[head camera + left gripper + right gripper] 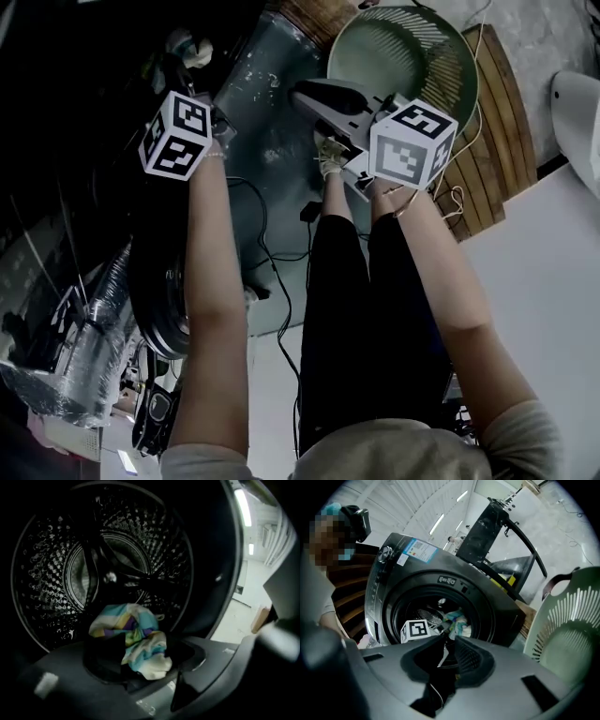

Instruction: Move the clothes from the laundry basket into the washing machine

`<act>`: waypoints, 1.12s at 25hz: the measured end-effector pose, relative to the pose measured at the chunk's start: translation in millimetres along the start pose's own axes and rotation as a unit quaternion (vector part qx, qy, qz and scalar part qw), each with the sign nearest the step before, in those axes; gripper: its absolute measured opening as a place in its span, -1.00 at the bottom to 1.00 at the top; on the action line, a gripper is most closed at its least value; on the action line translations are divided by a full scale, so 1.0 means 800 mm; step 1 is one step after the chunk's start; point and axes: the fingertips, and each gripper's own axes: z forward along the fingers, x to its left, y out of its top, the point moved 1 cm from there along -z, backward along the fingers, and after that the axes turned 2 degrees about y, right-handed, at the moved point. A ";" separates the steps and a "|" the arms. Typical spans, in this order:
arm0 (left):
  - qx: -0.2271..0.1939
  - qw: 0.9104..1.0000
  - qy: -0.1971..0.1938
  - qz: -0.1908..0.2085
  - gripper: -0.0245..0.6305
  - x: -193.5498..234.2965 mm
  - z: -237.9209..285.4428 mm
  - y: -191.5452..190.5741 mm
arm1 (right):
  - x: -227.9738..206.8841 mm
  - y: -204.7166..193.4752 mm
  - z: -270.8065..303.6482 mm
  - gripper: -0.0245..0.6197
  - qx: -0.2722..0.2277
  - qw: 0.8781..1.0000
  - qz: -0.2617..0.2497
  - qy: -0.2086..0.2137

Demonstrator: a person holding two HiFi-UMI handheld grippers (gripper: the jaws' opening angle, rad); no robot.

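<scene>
L gripper (140, 656) is inside the washer (382, 592), looking into the drum (42, 573). Jaws apart, bright cloth (133, 637) between them in the drum, no pinch seen. R gripper (447, 641) is outside, in front of washer opening, jaws clamped on dark cloth (436, 691), which hangs below. Basket (567, 634) stands beside washer, on R gripper's side.

Black trousers (375, 328), pale top (394, 455); left tool (136, 654), right tool (443, 654) carry marker cubes (176, 136).
</scene>
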 end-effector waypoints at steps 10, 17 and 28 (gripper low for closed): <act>0.015 0.990 -0.143 0.000 -0.14 -0.133 -0.172 0.079 | 0.115 0.097 -0.085 -0.84 -0.014 0.998 -0.061 -0.002; -0.034 0.954 -0.297 0.017 -0.73 -0.235 -0.337 0.206 | 0.263 0.164 -0.175 -0.89 0.004 0.987 -0.163 -0.006; -0.083 0.918 -0.380 0.078 -0.89 -0.281 -0.475 0.329 | 0.405 0.239 -0.259 -0.90 -0.072 0.959 -0.269 -0.059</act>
